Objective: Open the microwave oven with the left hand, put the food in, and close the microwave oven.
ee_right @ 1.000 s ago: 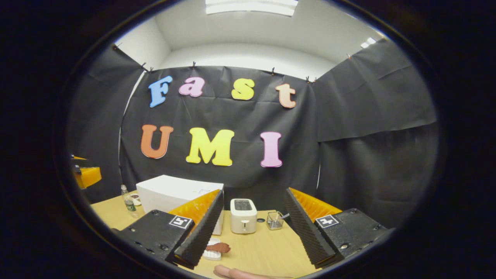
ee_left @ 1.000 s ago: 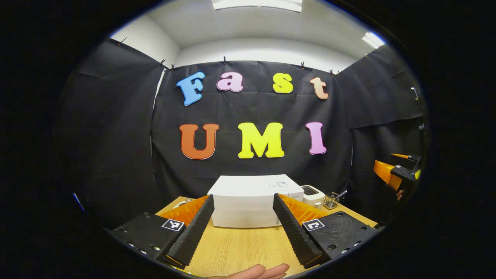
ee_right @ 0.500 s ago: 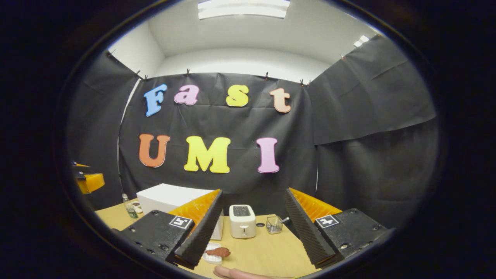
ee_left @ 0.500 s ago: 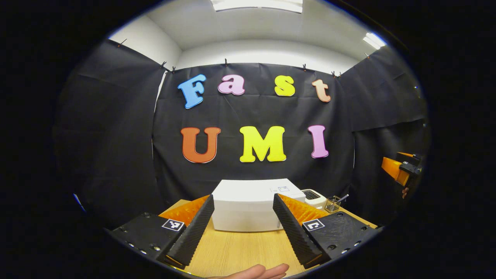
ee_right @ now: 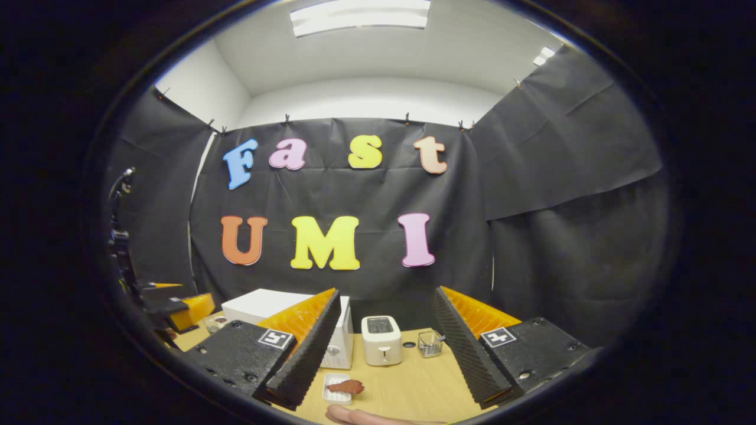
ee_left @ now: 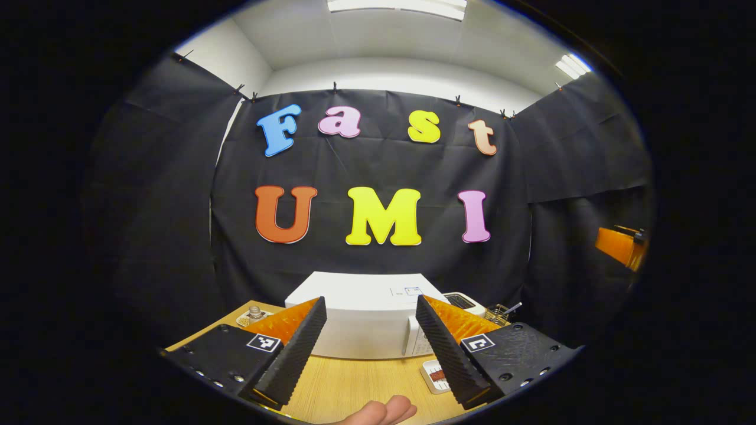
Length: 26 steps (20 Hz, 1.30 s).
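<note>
Left gripper view: left gripper point(ee_left: 369, 342) wide open w/ nothing held, well above the wooden table point(ee_left: 354, 383); white microwave point(ee_left: 360, 321) sits straight ahead btwn its fingers, door closed, a small white tray point(ee_left: 436, 378) w/ brown food just in front of its right corner, toaster point(ee_left: 463, 302) & wire basket point(ee_left: 501, 313) beyond. Right gripper view: right gripper point(ee_right: 384, 345) also wide open & empty, tray w/ the brown food point(ee_right: 345, 387) on the table near its left finger, in front of the microwave point(ee_right: 277, 307); toaster point(ee_right: 381, 347) & small basket point(ee_right: 430, 343) stand btwn the fingers farther back, left gripper point(ee_right: 177, 307) off at the left edge.
</note>
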Available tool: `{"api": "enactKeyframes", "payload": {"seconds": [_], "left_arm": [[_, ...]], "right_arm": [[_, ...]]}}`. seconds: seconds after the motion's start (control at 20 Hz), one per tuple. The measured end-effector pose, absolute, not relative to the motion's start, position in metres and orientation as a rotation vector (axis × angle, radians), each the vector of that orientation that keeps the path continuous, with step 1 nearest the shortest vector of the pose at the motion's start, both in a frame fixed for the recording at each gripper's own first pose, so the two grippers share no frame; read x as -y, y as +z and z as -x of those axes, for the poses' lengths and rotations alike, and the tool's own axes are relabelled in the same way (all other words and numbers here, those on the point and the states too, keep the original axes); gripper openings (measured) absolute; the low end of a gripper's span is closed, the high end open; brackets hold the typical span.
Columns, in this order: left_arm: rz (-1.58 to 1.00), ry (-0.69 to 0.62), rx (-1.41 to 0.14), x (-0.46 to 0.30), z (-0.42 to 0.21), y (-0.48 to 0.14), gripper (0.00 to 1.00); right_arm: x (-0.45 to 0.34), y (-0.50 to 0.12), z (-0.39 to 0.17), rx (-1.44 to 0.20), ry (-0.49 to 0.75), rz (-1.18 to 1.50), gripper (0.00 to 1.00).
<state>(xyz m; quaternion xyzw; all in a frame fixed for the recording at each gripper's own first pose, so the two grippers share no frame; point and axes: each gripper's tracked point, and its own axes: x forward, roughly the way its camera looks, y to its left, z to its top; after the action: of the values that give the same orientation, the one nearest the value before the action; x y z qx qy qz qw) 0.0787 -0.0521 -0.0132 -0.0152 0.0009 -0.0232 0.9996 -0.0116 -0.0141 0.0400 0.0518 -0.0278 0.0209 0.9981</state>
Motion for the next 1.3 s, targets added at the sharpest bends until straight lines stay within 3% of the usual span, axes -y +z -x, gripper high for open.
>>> {"api": "enactKeyframes", "payload": {"seconds": [0.35, 0.4, 0.45, 0.7, 0.75, 0.8, 0.85, 0.9, 0.95, 1.0, 1.05, 1.1, 1.15, 1.25, 1.3], "left_arm": [[-0.001, -0.028, -0.075, 0.1, -0.166, -0.097, 0.95], [-0.017, -0.017, -0.083, 0.105, -0.178, -0.112, 0.95], [-0.03, -0.025, -0.096, 0.117, -0.189, -0.13, 0.95], [-0.04, -0.06, -0.15, 0.153, -0.237, -0.2, 0.96], [-0.032, -0.066, -0.174, 0.157, -0.246, -0.213, 0.8], [-0.026, -0.074, -0.193, 0.161, -0.255, -0.226, 0.72], [-0.035, -0.05, -0.195, 0.157, -0.264, -0.234, 0.7], [-0.037, -0.045, -0.203, 0.158, -0.271, -0.241, 0.58], [-0.029, -0.043, -0.215, 0.161, -0.277, -0.251, 0.6], [-0.028, -0.025, -0.218, 0.158, -0.286, -0.256, 0.57], [-0.005, -0.046, -0.226, 0.164, -0.292, -0.261, 0.54], [0.019, -0.073, -0.22, 0.173, -0.296, -0.261, 0.41], [0.016, -0.06, -0.204, 0.17, -0.303, -0.259, 0.57], [0.005, -0.039, -0.212, 0.166, -0.313, -0.259, 0.58], [0.006, -0.025, -0.244, 0.163, -0.311, -0.266, 0.43]], "right_arm": [[0.018, 0.045, 0.013, 0.067, 0.063, -0.087, 1.0], [0.019, 0.045, 0.013, 0.07, 0.066, -0.093, 0.9], [0.021, 0.045, 0.013, 0.073, 0.069, -0.102, 1.0], [0.029, 0.036, 0.013, 0.08, 0.082, -0.104, 1.0], [0.032, 0.035, 0.012, 0.084, 0.083, -0.105, 1.0], [0.035, 0.033, 0.011, 0.086, 0.082, -0.105, 1.0], [0.039, 0.031, 0.011, 0.087, 0.081, -0.103, 1.0], [0.041, 0.028, 0.01, 0.086, 0.079, -0.1, 1.0], [0.044, 0.026, 0.01, 0.084, 0.078, -0.097, 1.0], [0.048, 0.023, 0.009, 0.081, 0.075, -0.095, 0.9], [0.051, 0.021, 0.009, 0.077, 0.073, -0.092, 1.0], [0.053, 0.019, 0.01, 0.077, 0.072, -0.089, 1.0], [0.056, 0.019, 0.01, 0.078, 0.071, -0.086, 0.9], [0.062, 0.017, 0.009, 0.08, 0.059, -0.086, 0.9], [0.065, 0.016, 0.009, 0.082, 0.054, -0.086, 1.0]]}}
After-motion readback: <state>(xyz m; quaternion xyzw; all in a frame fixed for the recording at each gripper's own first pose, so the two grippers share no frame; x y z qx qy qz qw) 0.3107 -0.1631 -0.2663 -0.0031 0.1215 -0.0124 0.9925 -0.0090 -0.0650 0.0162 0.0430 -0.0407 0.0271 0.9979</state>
